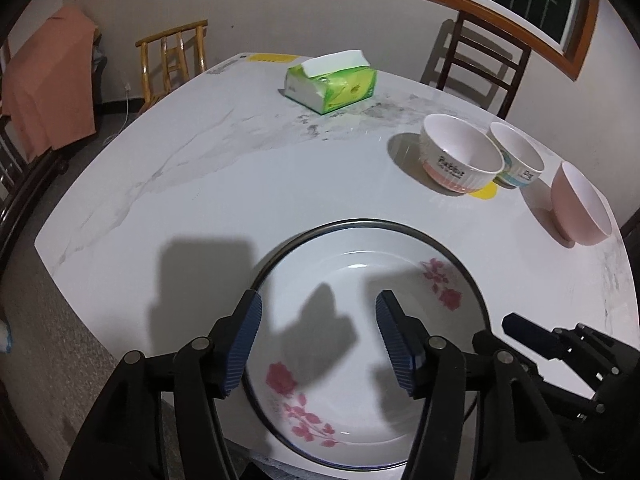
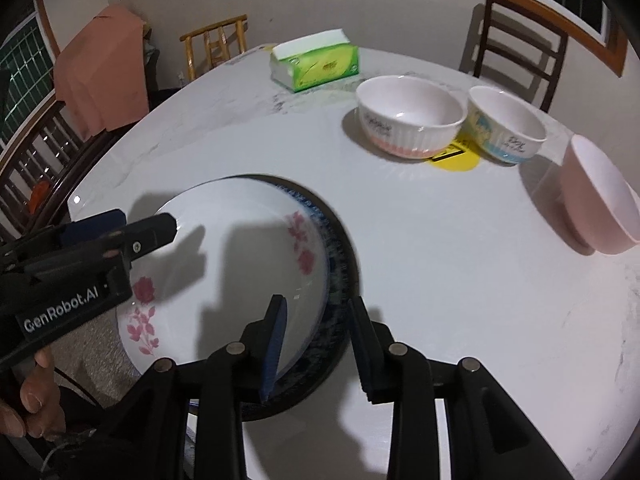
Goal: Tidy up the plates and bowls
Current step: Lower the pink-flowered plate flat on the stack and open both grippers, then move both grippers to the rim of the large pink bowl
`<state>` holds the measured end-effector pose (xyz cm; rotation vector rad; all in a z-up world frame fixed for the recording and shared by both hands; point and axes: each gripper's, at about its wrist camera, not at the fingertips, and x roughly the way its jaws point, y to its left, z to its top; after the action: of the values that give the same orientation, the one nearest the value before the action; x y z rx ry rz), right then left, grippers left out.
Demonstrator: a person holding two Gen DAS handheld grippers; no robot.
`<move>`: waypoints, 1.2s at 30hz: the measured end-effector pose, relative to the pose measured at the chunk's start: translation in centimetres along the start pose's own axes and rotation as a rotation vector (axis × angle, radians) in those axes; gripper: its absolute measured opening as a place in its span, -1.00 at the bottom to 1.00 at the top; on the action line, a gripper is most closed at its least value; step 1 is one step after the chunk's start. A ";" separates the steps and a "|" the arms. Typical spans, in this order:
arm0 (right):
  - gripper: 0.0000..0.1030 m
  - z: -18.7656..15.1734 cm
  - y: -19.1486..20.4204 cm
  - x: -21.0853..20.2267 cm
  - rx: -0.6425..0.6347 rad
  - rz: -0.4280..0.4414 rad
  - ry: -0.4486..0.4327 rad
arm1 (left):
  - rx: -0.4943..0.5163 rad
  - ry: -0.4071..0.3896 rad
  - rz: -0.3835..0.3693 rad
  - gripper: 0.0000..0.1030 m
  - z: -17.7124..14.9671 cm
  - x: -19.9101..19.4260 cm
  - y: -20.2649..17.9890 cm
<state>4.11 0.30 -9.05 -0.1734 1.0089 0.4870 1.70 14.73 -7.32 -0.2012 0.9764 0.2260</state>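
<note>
Marble table (image 1: 240, 184) carries a floral plate (image 1: 360, 280) stacked on a blue plate (image 2: 340, 272) at the near edge, overhanging it. Left gripper (image 1: 318, 336) hangs spread and empty above; right gripper (image 2: 316, 344) straddles both rims, contact unclear. A careless nudge could tip the stack off; three bowls (image 2: 408, 120) wait far right

Two close, down-tilted wrist views, shared table (image 1: 240, 184)

home dining room: table (image 1: 200, 184), chairs (image 1: 480, 68)
</note>
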 end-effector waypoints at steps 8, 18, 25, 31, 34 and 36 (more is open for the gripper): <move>-0.38 -1.1 -3.7 -1.6 0.065 -0.052 -0.028 | 0.076 0.001 -0.036 0.09 0.0 0.0 -4.2; -0.38 -2.7 -11.9 -4.2 0.185 -0.085 -0.025 | 0.174 0.017 -0.081 0.16 1.2 0.7 -11.5; -0.38 -3.0 -18.7 -5.7 0.258 -0.094 -0.038 | 0.224 0.013 -0.102 0.18 2.4 1.0 -17.4; -0.38 -2.4 -23.7 -6.6 0.286 -0.096 -0.046 | 0.260 0.011 -0.117 0.22 3.5 1.5 -21.6; -0.38 -1.5 -26.0 -7.1 0.307 -0.108 -0.057 | 0.269 0.010 -0.115 0.22 4.0 1.6 -23.2; -0.38 -0.9 -27.7 -7.4 0.323 -0.106 -0.061 | 0.272 0.008 -0.116 0.22 4.4 1.7 -24.1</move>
<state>13.15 -26.64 -5.57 0.0768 0.9990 0.2270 12.90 -7.02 -4.74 -0.0093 0.9890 -0.0147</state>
